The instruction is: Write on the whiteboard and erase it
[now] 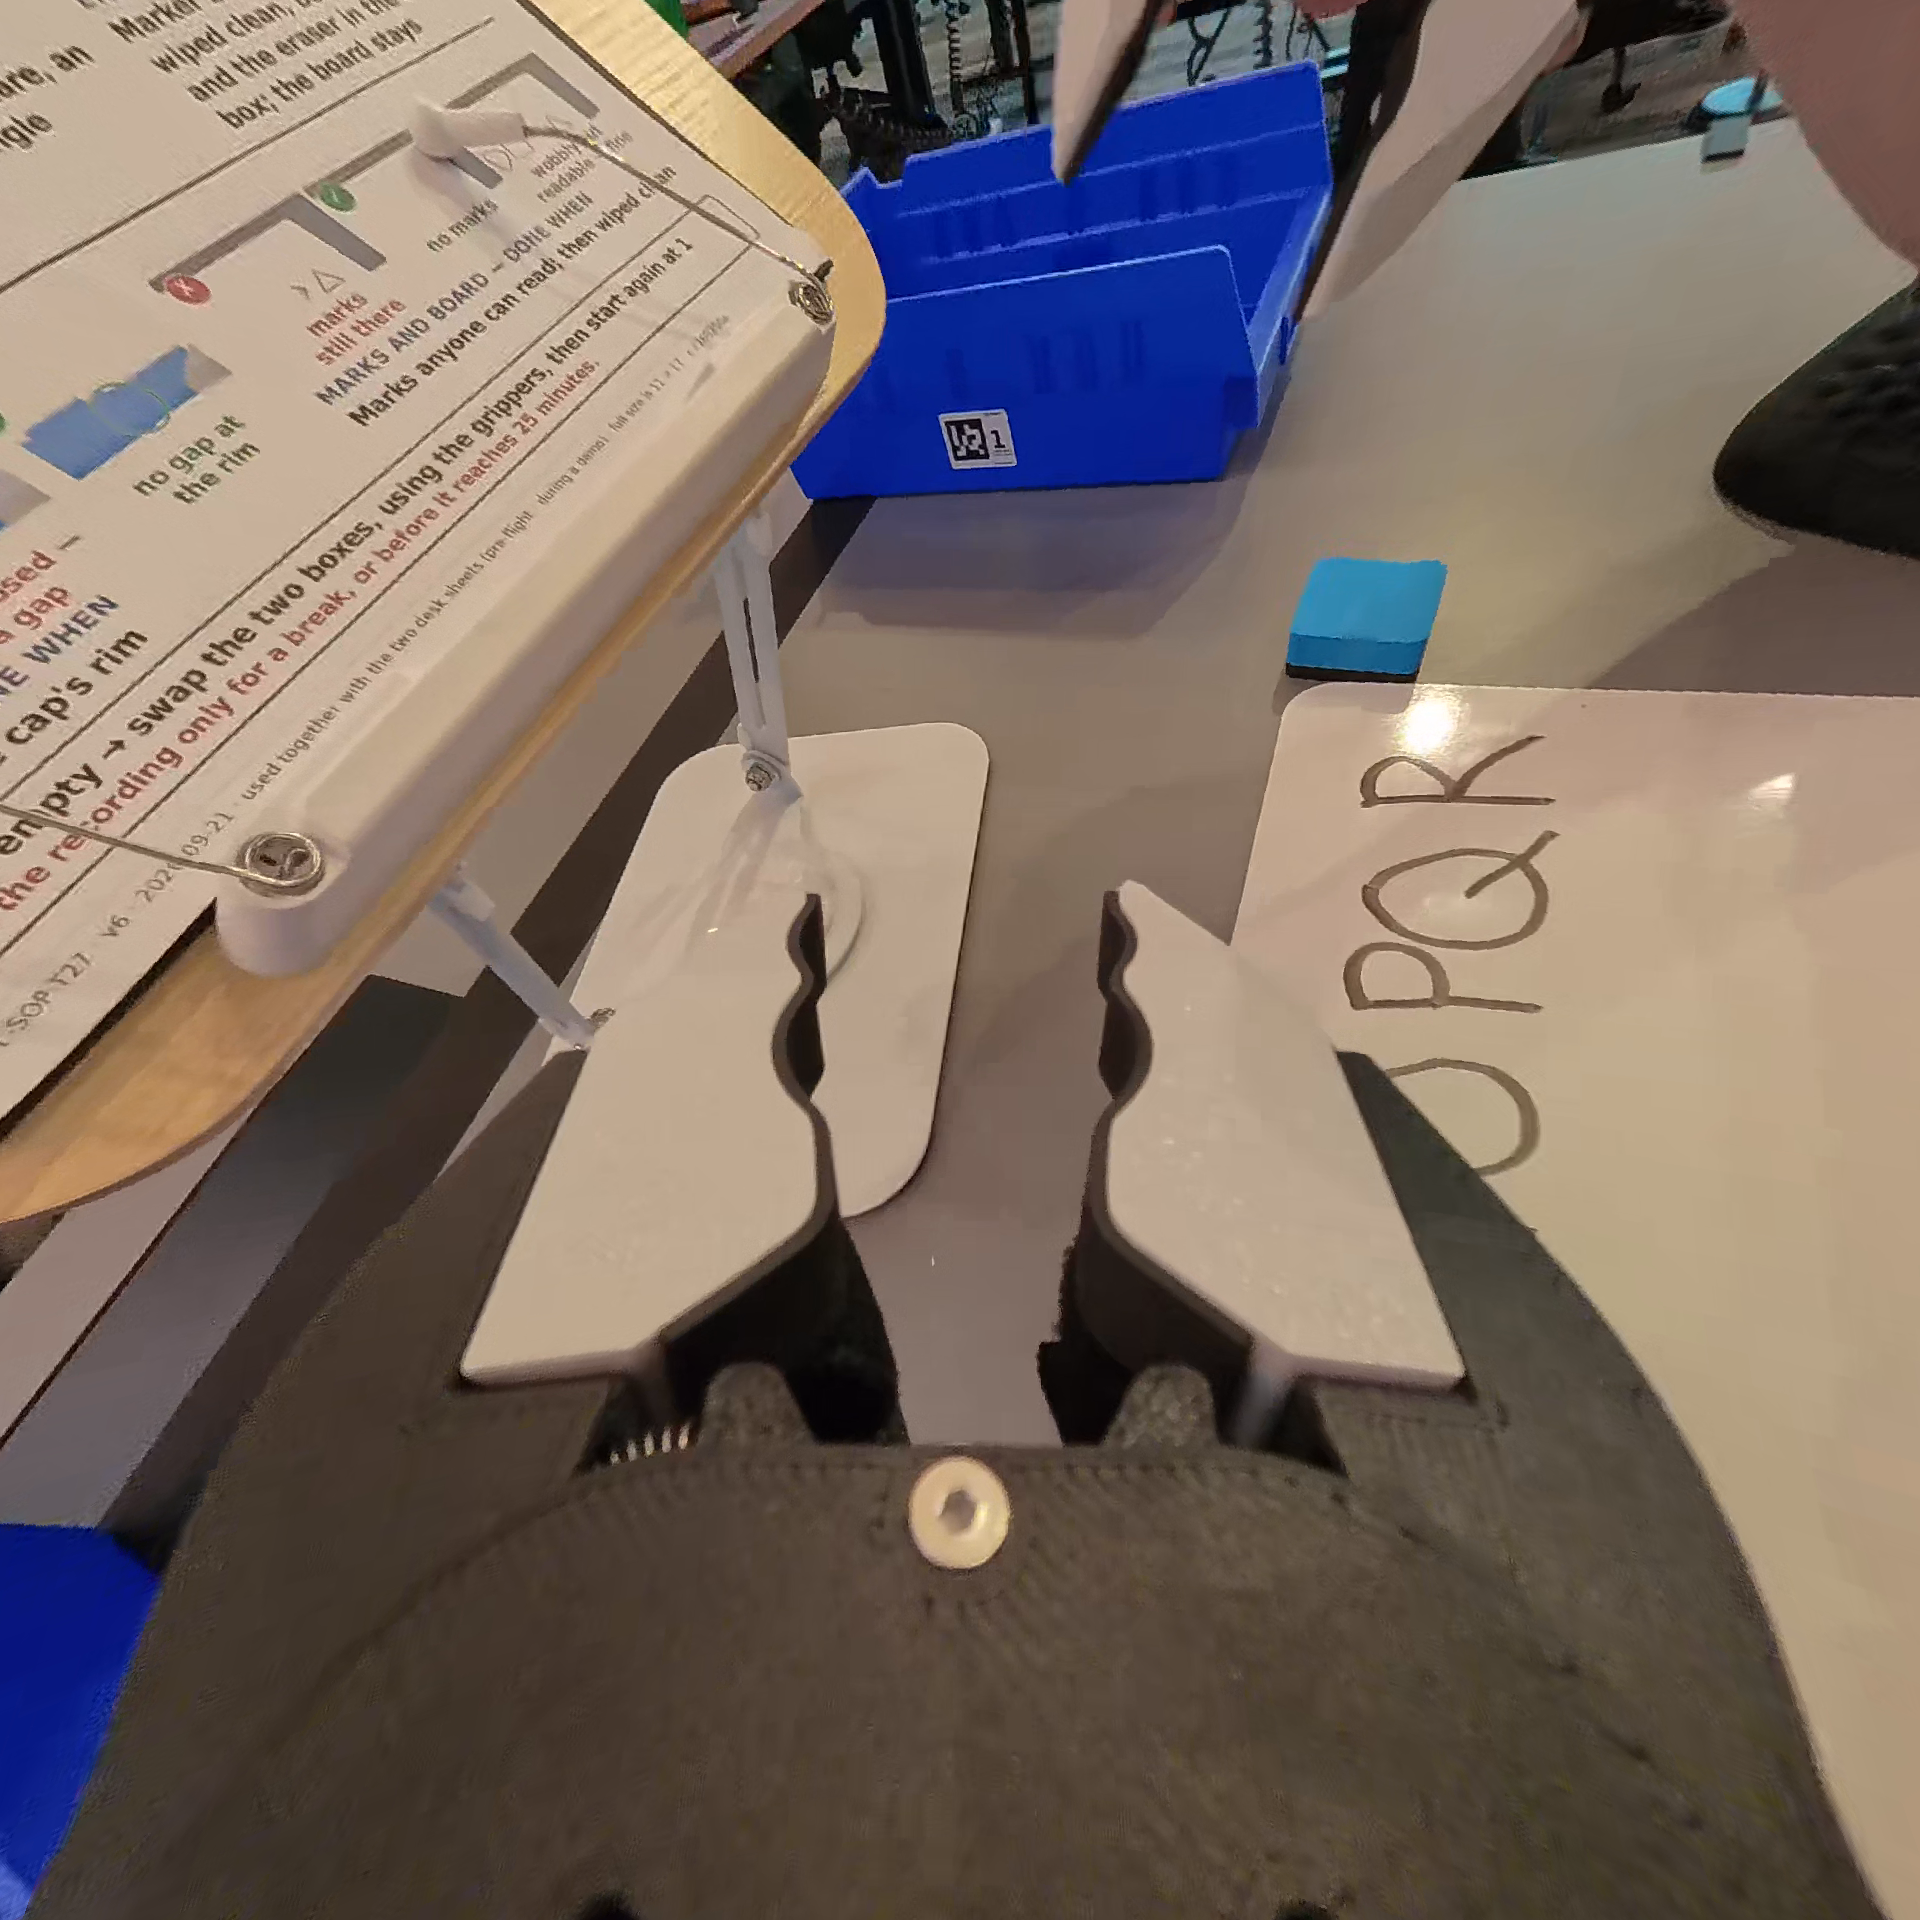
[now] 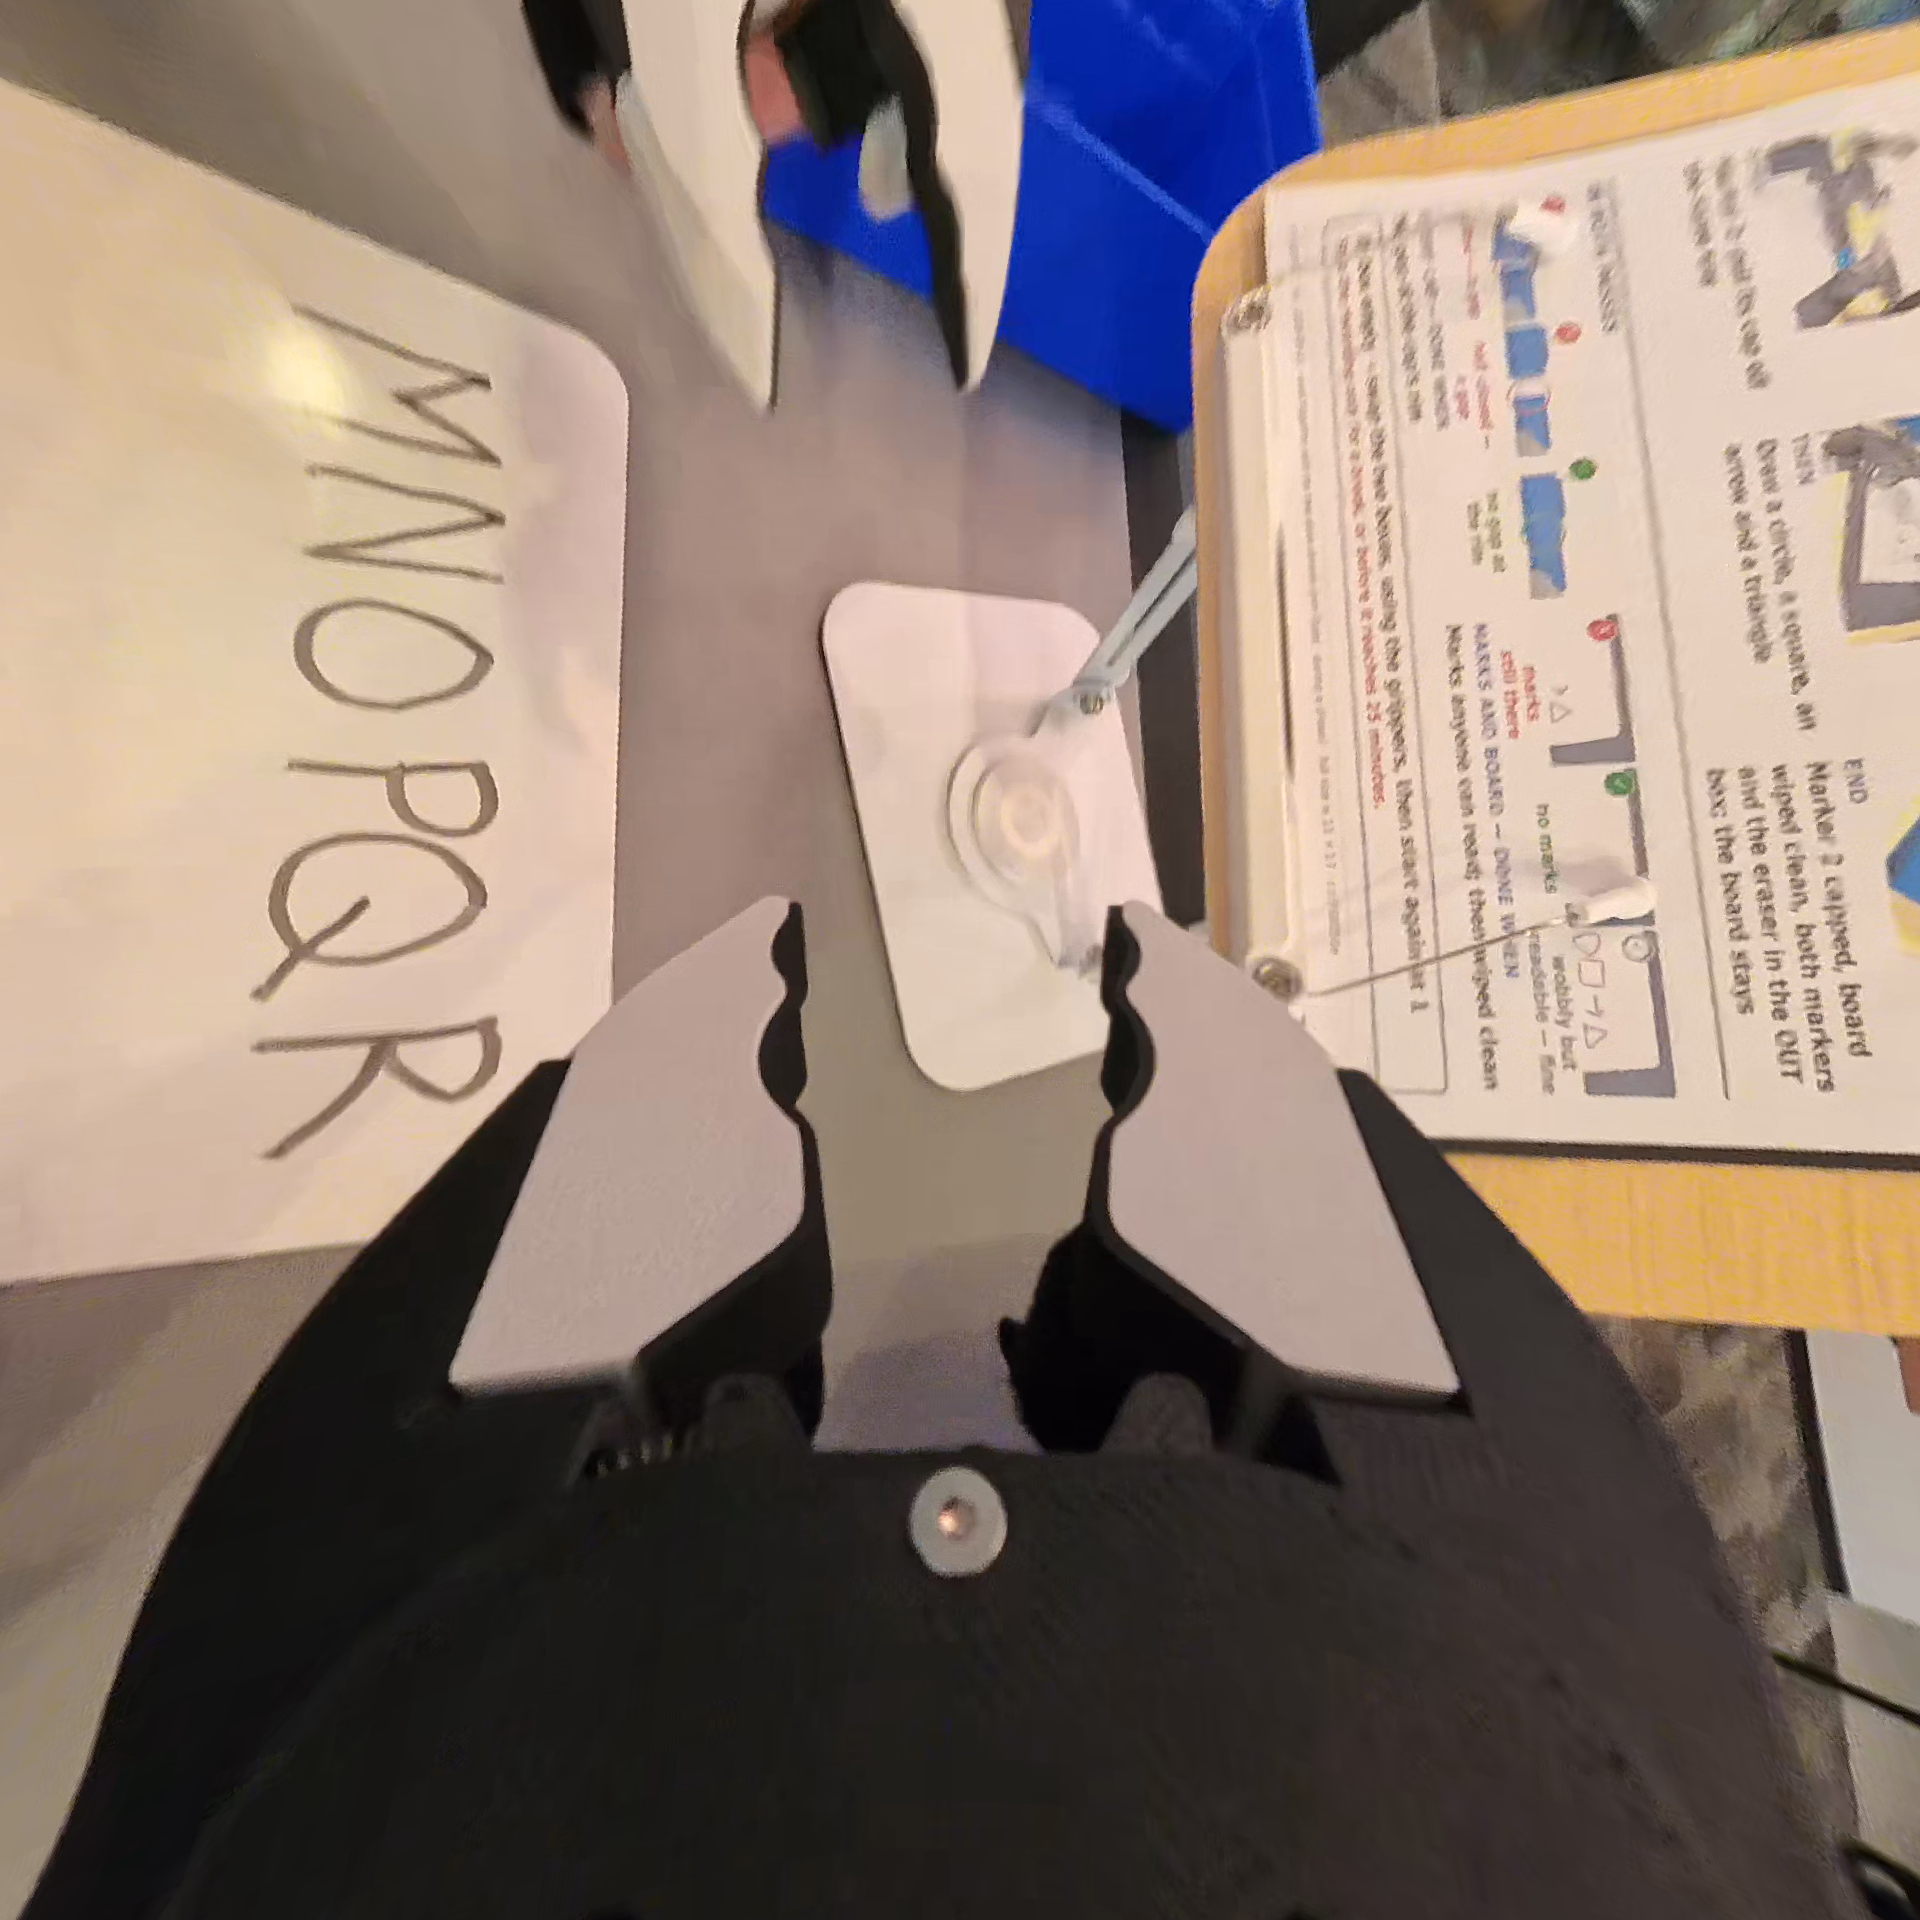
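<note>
**Both grippers empty over the table, lettered whiteboard lying flat**

The flat white whiteboard with rounded corners [image 1: 1662, 935] lies on the grey table [image 1: 1039, 644]. In the left wrist view it sits to the right of the left gripper [image 1: 961, 914], its near left edge just beside the right-hand fingertip. A single row of dark handwritten letters runs along it; that row runs away from the camera in this view, roughly parallel to the gripper's fingers. In the right wrist view the same whiteboard [image 2: 156, 727] lies left of the right gripper [image 2: 954, 935], the letter row again running lengthwise along the view.

The left gripper's jaws stand apart with only bare table between them. The right gripper's jaws are likewise spread and hold nothing; the view is blurred.

A small blue block eraser with a dark base [image 1: 1363, 618] rests on the table just past the whiteboard's far corner. Beyond it stands a blue plastic bin [image 1: 1060, 343]. A white stand base plate [image 1: 831, 935] carries a tilted wooden board with a printed sheet [image 1: 312, 468].
</note>
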Action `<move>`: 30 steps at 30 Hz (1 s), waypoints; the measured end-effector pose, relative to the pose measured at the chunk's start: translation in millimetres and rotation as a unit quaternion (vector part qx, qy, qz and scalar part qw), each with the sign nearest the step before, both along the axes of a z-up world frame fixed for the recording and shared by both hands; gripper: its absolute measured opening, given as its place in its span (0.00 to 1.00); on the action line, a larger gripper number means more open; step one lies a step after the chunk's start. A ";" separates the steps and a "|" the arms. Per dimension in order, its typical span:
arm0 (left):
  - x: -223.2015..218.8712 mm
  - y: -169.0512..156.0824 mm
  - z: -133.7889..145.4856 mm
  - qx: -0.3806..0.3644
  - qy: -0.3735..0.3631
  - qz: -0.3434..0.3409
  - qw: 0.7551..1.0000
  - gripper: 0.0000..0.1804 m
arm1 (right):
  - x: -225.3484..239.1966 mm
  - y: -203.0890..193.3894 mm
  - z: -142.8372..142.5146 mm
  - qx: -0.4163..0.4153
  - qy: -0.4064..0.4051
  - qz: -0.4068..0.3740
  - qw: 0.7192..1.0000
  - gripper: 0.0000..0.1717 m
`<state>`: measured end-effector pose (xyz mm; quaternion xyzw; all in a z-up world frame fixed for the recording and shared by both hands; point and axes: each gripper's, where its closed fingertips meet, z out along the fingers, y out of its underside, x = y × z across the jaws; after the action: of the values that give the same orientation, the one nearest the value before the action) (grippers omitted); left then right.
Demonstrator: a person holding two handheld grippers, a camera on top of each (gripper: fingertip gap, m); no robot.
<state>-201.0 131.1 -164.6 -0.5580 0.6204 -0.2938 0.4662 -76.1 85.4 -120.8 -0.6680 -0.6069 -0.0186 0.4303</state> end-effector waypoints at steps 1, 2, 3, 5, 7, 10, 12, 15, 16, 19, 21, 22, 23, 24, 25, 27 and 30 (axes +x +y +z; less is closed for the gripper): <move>-1.4 -0.7 1.2 -0.006 0.002 -0.003 1.000 0.28 | 4.1 -3.7 -5.2 -0.016 -0.016 -0.007 1.000 0.33; -2.6 -1.3 1.3 -0.012 0.006 -0.005 1.000 0.28 | 9.3 -8.8 -13.1 -0.037 -0.031 -0.018 0.999 0.33; -3.7 -1.3 0.6 -0.013 0.010 -0.006 1.000 0.28 | 17.4 -13.6 -22.8 -0.055 -0.053 -0.033 0.996 0.33; -4.9 -2.1 -3.2 -0.011 0.023 -0.010 1.000 0.28 | 33.9 -29.0 -47.8 -0.096 -0.092 -0.053 0.990 0.34; -5.1 -5.1 -11.1 -0.019 0.044 -0.022 0.999 0.28 | 45.4 -46.4 -74.6 -0.148 -0.105 -0.065 0.981 0.35; -6.7 -13.7 -29.0 -0.035 0.090 -0.050 0.994 0.27 | 67.1 -60.8 -111.9 -0.195 -0.136 -0.094 0.967 0.38; -11.5 -22.8 -44.3 -0.045 0.137 -0.077 0.987 0.27 | 78.5 -66.9 -130.0 -0.222 -0.148 -0.111 0.957 0.40; -17.5 -38.7 -57.0 -0.051 0.181 -0.118 0.975 0.28 | 80.7 -70.9 -146.3 -0.242 -0.145 -0.110 0.953 0.42; -18.9 -44.0 -58.7 -0.053 0.189 -0.130 0.972 0.28 | 83.2 -70.9 -151.4 -0.246 -0.151 -0.112 0.951 0.42; -24.3 -52.5 -60.3 -0.053 0.219 -0.146 0.963 0.31 | 85.2 -72.2 -163.0 -0.262 -0.159 -0.110 0.946 0.41; -28.5 -58.5 -61.3 -0.062 0.230 -0.153 0.959 0.31 | 84.9 -73.7 -168.0 -0.271 -0.162 -0.104 0.943 0.38; -32.4 -61.6 -64.1 -0.063 0.238 -0.156 0.957 0.31 | 87.3 -72.7 -169.7 -0.271 -0.167 -0.107 0.942 0.37; -38.5 -63.5 -68.9 -0.060 0.252 -0.155 0.953 0.32 | 89.7 -71.8 -170.7 -0.270 -0.172 -0.109 0.941 0.36; -46.6 -64.6 -74.6 -0.057 0.268 -0.152 0.950 0.32 | 90.5 -71.3 -171.0 -0.269 -0.170 -0.109 0.942 0.35; -55.3 -65.4 -80.5 -0.054 0.283 -0.147 0.946 0.33 | 90.0 -71.2 -170.9 -0.269 -0.165 -0.108 0.943 0.33; -72.1 -66.1 -91.0 -0.053 0.300 -0.133 0.943 0.33 | 89.6 -71.6 -170.9 -0.267 -0.159 -0.107 0.945 0.32; -90.2 -68.1 -103.6 -0.066 0.301 -0.114 0.944 0.36 | 88.1 -72.5 -170.6 -0.265 -0.152 -0.104 0.947 0.32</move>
<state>-291.2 63.0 -268.2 -0.5753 0.7707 -0.2038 0.1830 12.1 12.9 -291.4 -0.8068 -0.5749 -0.0032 0.1366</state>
